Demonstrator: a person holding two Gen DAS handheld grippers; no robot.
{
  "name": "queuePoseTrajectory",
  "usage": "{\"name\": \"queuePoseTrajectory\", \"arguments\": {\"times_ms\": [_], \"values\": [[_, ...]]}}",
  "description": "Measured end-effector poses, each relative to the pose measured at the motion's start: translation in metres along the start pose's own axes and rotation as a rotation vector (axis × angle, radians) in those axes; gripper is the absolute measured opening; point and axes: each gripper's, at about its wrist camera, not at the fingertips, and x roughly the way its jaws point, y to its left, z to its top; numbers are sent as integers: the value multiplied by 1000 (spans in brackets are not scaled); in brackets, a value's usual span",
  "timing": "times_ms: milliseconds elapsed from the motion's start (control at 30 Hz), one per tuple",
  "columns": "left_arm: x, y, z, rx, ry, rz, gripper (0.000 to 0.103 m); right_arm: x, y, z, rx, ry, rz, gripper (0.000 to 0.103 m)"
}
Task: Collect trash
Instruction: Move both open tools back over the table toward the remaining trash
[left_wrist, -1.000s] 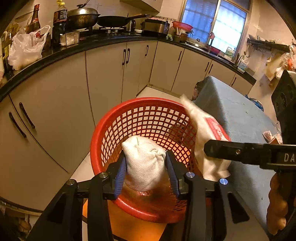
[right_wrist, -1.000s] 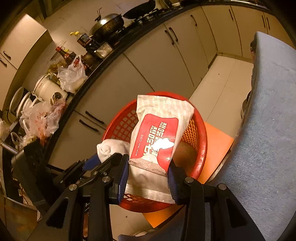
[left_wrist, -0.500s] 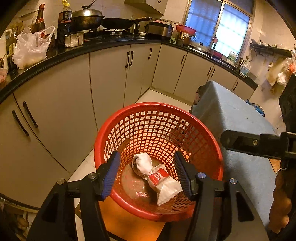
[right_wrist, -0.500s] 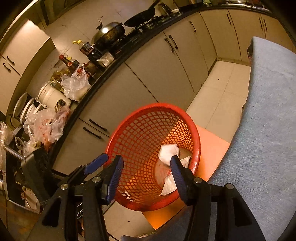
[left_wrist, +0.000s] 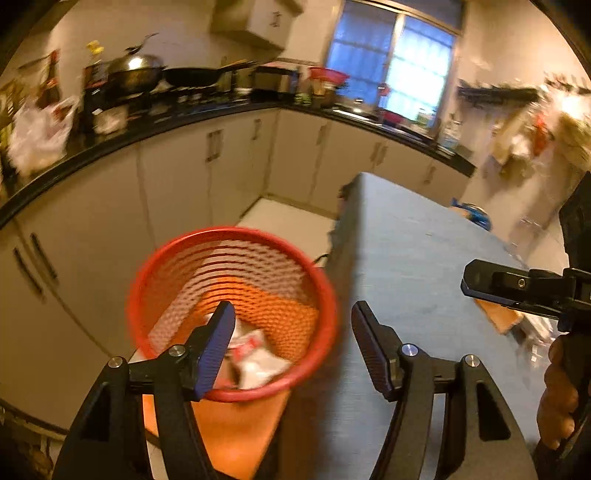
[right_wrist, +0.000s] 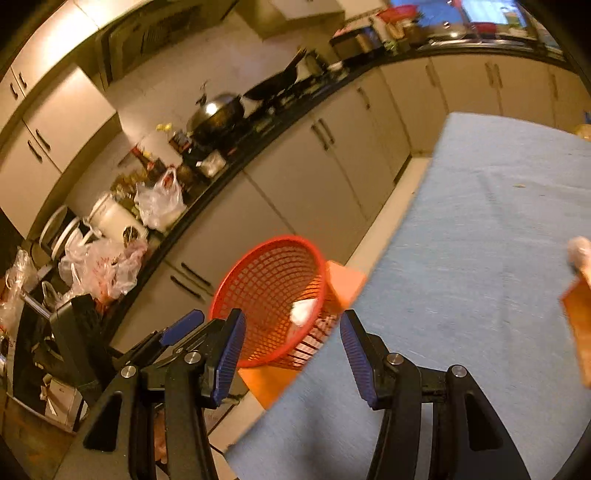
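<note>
Both grippers, left (left_wrist: 293, 341) and right (right_wrist: 291, 349), have fingers apart and empty; the trash (left_wrist: 255, 356) lies in the red basket (left_wrist: 325, 288). We should next sweep smoothly toward litter (right_wrist: 579, 251) remaining on the bench (right_wrist: 480, 240).

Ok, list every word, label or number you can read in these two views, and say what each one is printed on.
None can be read.
Wet-wipe pack in the red basket: red label, print blurred.
Bottles on the counter: labels too small.
Plastic bags: red print, illegible.
Left gripper and right gripper: no marking visible, both empty.
</note>
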Motion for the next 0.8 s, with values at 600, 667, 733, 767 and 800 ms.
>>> {"name": "queuePoseTrajectory", "arguments": {"times_ms": [600,667,733,767,800], "values": [[30,-214,-26,265,155,-283,69,-247,-182,-64,297,-283,-349,58],[31,-235,-31,285,184,-317,70,-265,-199,-67,306,-301,-438,58],[31,-251,-38,297,205,-337,71,-275,-217,-69,319,-296,-556,58],[31,-256,-40,301,216,-350,74,-278,-228,-71,336,-296,-592,58],[30,-264,-43,304,231,-364,75,-281,-239,-74,350,-290,-602,58]]}}
